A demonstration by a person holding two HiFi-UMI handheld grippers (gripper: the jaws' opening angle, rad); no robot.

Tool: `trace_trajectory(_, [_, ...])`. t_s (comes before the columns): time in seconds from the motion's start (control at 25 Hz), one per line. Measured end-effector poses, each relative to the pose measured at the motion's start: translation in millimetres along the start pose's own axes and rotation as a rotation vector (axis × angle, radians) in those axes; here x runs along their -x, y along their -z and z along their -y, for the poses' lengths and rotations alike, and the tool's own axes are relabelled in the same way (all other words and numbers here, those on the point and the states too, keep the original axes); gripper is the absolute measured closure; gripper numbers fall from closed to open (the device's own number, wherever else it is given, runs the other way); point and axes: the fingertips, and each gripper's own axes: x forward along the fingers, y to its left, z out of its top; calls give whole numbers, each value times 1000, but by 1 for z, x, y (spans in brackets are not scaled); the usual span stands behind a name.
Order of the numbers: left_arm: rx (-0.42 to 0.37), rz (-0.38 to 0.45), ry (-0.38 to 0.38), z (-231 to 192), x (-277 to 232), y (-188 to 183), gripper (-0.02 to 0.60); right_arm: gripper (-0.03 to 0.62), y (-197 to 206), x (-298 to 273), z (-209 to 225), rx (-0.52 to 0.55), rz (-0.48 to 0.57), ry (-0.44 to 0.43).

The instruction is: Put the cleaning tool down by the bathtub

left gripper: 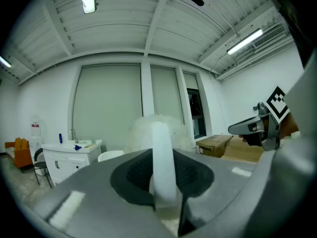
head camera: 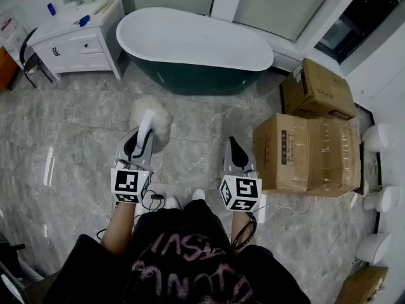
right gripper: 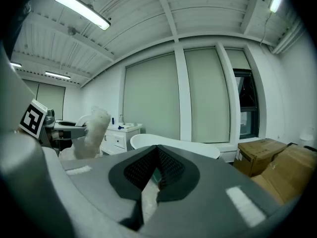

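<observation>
Fingers: left gripper (head camera: 142, 143) clamped on cleaning tool (head camera: 152, 114) handle, right gripper (head camera: 235, 152) closed, empty | tool axis along jaws, fluffy head leading toward bathtub (head camera: 190, 40) | tub ahead, apart; left hand nearer.

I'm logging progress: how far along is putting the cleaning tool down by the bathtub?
Done: the fluffy white cleaning tool is off the ground, clamped in the left gripper. In hand: it hangs over the grey marble floor, short of the white, dark-green-sided bathtub. Left: lower and release it there. The right gripper is shut, empty.
</observation>
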Motion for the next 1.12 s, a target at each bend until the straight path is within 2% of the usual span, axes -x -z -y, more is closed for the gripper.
trace_trajectory(0.48, [-2,-6,13,-4,2,5,494,583,4,-3,-6,5,-3,8])
trace_trajectory(0.72, [5,-13,25,-9,4,8,494,582,-3,-3,-14,14,32,14])
trace_trajectory(1.12, [10,-31,35,-21,-11,17,494,582,5,-16,-9,15,8,16])
